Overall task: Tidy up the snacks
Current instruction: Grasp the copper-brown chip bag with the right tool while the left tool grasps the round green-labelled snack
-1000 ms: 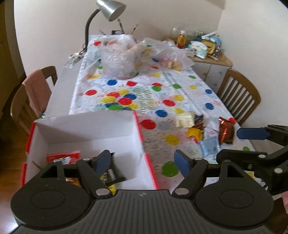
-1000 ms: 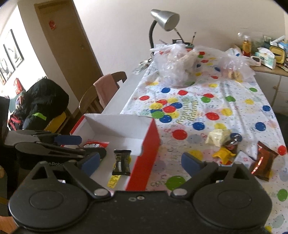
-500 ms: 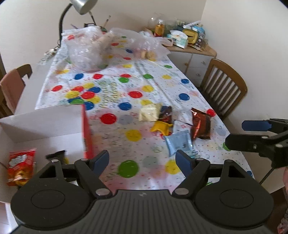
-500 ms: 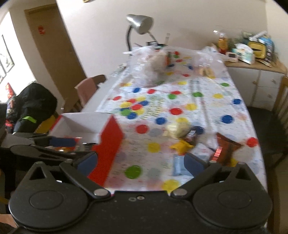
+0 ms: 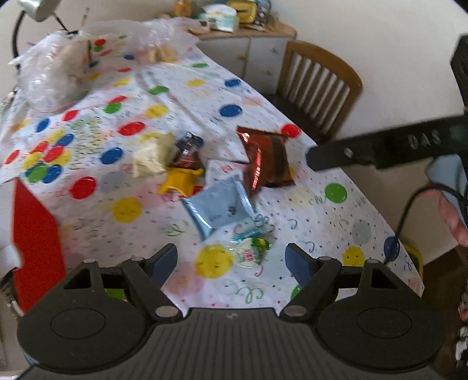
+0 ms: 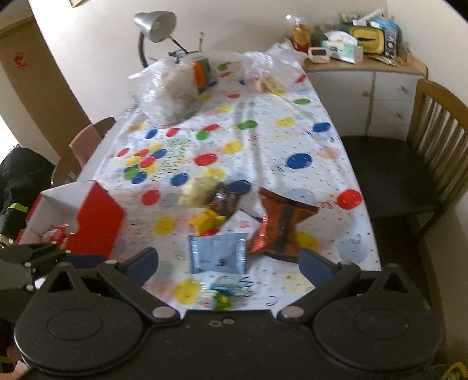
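A pile of snacks lies on the dotted tablecloth: a light blue packet [image 5: 218,206] [image 6: 218,255], a red-brown foil bag [image 5: 267,157] [image 6: 279,225], a yellow packet [image 5: 178,181] [image 6: 206,220], a dark wrapper [image 5: 187,153] [image 6: 223,200], a pale yellow bag [image 5: 152,155] [image 6: 197,188] and a small green-white candy [image 5: 250,252] [image 6: 219,295]. The red-and-white box [image 5: 32,233] [image 6: 96,219] sits at the left, a red packet [image 6: 54,232] inside. My left gripper [image 5: 231,260] is open above the candy. My right gripper [image 6: 228,263] is open over the blue packet.
Clear plastic bags [image 6: 172,84] and a desk lamp [image 6: 155,26] stand at the table's far end. A wooden chair [image 5: 318,84] [image 6: 433,146] is at the right side, and a cluttered sideboard [image 6: 362,67] stands behind it. The table's near edge is right below the grippers.
Both grippers have swung right, from the box to the snack pile. The box now sits at the left edge of both views. Both stayed open and empty.
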The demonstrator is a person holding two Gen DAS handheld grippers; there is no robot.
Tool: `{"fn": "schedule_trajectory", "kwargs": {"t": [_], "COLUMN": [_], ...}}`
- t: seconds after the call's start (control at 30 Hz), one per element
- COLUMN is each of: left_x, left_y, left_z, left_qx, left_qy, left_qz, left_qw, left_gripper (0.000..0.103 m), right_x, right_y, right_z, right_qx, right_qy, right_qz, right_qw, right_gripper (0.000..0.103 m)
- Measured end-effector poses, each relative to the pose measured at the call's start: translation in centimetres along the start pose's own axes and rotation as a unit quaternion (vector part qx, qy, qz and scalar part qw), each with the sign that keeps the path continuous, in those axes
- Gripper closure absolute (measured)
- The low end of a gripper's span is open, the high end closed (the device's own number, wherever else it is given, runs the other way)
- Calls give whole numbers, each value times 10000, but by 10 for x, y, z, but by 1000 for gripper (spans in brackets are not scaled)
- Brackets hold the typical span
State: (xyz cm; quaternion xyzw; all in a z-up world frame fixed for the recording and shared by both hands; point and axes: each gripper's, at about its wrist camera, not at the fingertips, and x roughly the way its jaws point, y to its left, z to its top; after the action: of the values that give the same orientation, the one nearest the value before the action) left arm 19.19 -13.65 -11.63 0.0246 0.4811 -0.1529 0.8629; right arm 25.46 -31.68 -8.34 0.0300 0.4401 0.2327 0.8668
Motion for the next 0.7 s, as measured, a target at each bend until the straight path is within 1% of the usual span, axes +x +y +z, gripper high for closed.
{"fn": "schedule_trajectory", "kwargs": {"t": [0.07,0.23,0.43,0.5,0.6,0.7], "left_x": [11,37,63,72,87,98], "left_y": [-6,-12,-11,-12,-10,-11], "left_z": [1,5,8,9,10,7], "left_qx": [8,-237,-722,-879,-1231,-1418], "left_qy": [95,339,630,756,1005,1134], "left_qz": [-1,42,43,126,228,293], "left_qw": [10000,9991,9954,9932,9870,9829], "left_gripper": [22,22,22,22,22,22], "right_x": [8,30,65,76,92,103], "right_y": [-11,-32,-50,-55,-58,-59], "right_z": [1,5,20,24,29,31], "right_qx": [35,101,299,371,406,395], "right_qy": [69,228,394,481,625,741], "right_qz": [-40,-129,-247,-247,-273,-267], "right_qw": [10000,9996,9985,9978,9968,9961], "right_gripper": [0,1,3,5,6,7]}}
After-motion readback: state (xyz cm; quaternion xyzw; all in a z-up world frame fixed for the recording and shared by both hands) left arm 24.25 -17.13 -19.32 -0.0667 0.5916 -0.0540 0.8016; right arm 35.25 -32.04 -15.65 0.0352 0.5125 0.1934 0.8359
